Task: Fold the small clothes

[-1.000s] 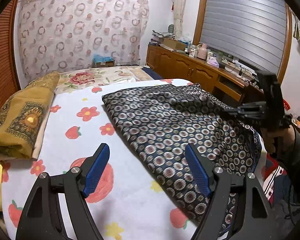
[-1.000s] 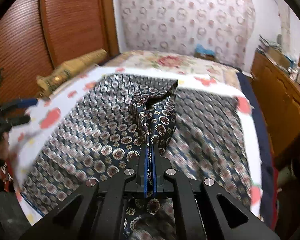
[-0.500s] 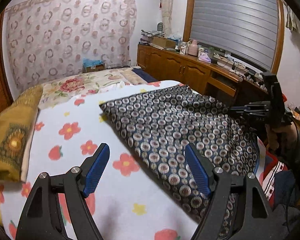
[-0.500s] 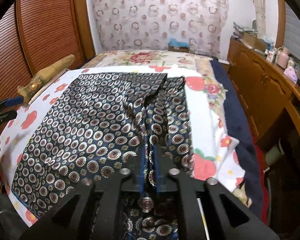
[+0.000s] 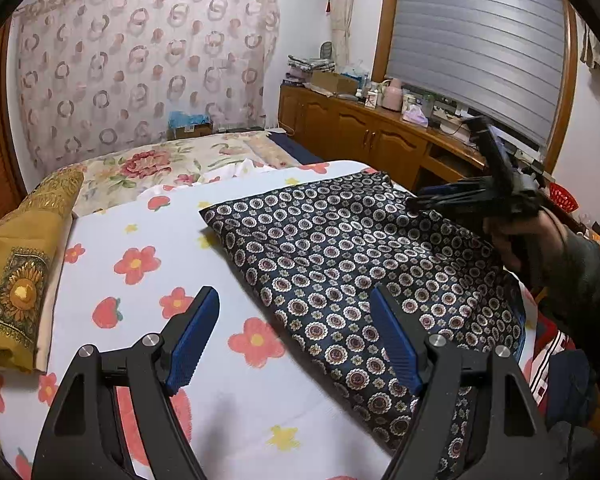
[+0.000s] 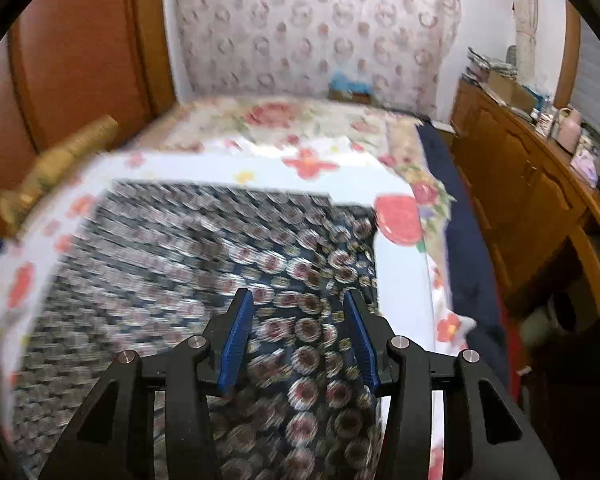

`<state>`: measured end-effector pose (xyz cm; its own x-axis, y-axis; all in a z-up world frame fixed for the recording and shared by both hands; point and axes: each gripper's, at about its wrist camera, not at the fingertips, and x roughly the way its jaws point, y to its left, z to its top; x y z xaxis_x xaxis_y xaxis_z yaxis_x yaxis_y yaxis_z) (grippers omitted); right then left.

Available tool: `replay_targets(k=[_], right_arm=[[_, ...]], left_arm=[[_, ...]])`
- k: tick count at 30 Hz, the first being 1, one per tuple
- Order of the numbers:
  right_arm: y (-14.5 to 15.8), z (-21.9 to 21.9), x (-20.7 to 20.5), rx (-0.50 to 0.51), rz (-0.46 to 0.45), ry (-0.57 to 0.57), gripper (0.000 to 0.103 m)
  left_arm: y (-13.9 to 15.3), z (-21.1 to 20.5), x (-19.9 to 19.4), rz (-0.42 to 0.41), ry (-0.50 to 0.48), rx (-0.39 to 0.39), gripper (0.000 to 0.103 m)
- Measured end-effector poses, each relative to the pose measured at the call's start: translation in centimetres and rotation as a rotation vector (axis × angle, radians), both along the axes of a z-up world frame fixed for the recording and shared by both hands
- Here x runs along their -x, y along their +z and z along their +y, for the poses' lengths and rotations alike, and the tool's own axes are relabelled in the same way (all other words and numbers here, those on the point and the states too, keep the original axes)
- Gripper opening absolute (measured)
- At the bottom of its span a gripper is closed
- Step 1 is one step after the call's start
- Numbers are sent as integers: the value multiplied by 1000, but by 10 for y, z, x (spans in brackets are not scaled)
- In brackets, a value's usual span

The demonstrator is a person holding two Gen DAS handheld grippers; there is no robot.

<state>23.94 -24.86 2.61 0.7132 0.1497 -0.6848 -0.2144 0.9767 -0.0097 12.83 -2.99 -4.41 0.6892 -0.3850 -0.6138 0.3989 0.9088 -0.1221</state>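
Lying flat under right tongs (image 6: 298, 336), opening, patterned cloth (image 6: 172, 264); left tongs (image 5: 294, 336) spread, beside edge.

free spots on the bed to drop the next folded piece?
Bare sheet between the yellow pillow and the patterned garment's near edge, plus a strip beyond its far edge. The garment covers the cabinet side; right tongs, opening, hover there.
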Motion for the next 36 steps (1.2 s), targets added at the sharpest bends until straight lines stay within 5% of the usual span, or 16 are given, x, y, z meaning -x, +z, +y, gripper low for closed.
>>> replay_targets(k=[10, 13, 15, 18, 25, 31, 36], right_arm=[[-22, 19, -21, 13, 102, 81, 43], [-23, 15, -23, 5, 111, 96, 29], [-21, 14, -24, 7, 106, 111, 9], [-11, 10, -18, 11, 73, 123, 5], [12, -6, -4, 35, -16, 71, 5], [10, -28, -6, 77, -4, -5, 5], [19, -30, 13, 64, -56, -42, 26]], left_arm=[[-11, 1, 0, 27, 3, 6, 78], [-12, 0, 0, 31, 0, 6, 78], [-11, -1, 0, 29, 0, 4, 78], [-10, -1, 0, 27, -2, 2, 78], [-11, -6, 2, 28, -15, 3, 78], [-14, -11, 3, 35, -27, -6, 78], [-11, -13, 4, 32, -26, -10, 78]])
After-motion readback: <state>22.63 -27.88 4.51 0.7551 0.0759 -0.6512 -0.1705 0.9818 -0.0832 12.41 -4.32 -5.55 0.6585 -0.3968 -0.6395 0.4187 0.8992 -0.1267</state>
